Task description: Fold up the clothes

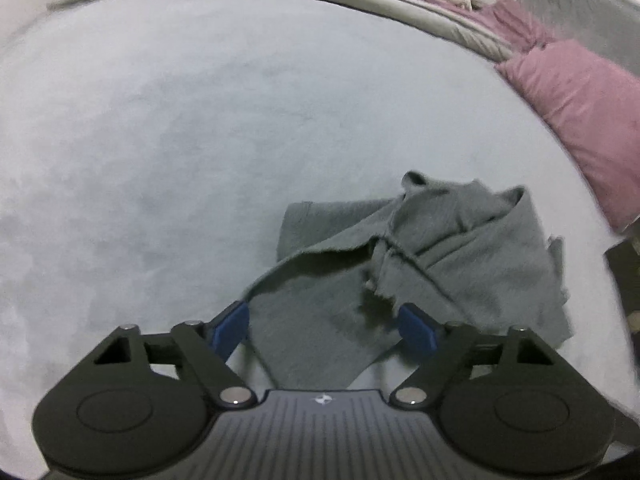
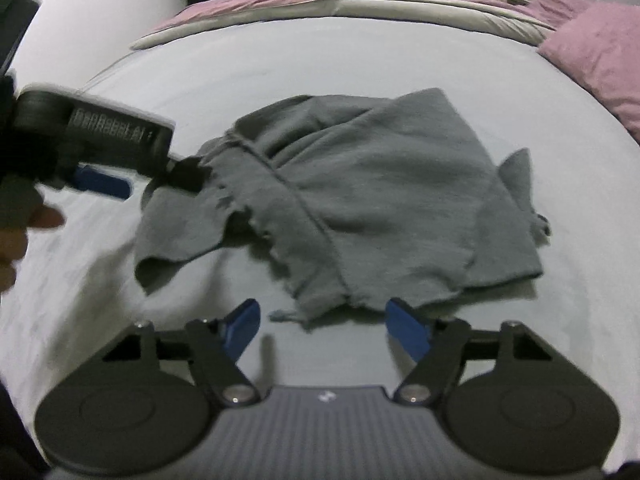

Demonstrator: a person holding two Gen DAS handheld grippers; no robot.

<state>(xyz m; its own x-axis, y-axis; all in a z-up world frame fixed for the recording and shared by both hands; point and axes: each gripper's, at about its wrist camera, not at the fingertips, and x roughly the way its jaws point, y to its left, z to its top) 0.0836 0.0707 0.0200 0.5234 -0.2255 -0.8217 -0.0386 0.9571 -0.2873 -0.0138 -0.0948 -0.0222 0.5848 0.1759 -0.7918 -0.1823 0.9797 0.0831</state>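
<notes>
Both jaws stand apart on each hand-held gripper, left (image 1: 324,328) and right (image 2: 324,328), so the crumpled grey garment (image 2: 360,192) at 12 o'clock on the bed (image 2: 280,60) may bunch if only one frayed layer is pinched.

Left gripper (image 1: 324,326): blue fingers (image 1: 230,330) spread wide apart, pointing forward and down. Right gripper (image 2: 324,326): fingers (image 2: 408,330) likewise spread, nothing clamped between them.

Pale bedsheet (image 1: 160,160) lies bare to my left and ahead. The rumpled grey garment (image 2: 360,184) fills the middle. My left gripper (image 2: 120,176) crowds its left edge; the pink pillow (image 2: 600,52) and folded duvet (image 2: 320,4) bound the far side.
</notes>
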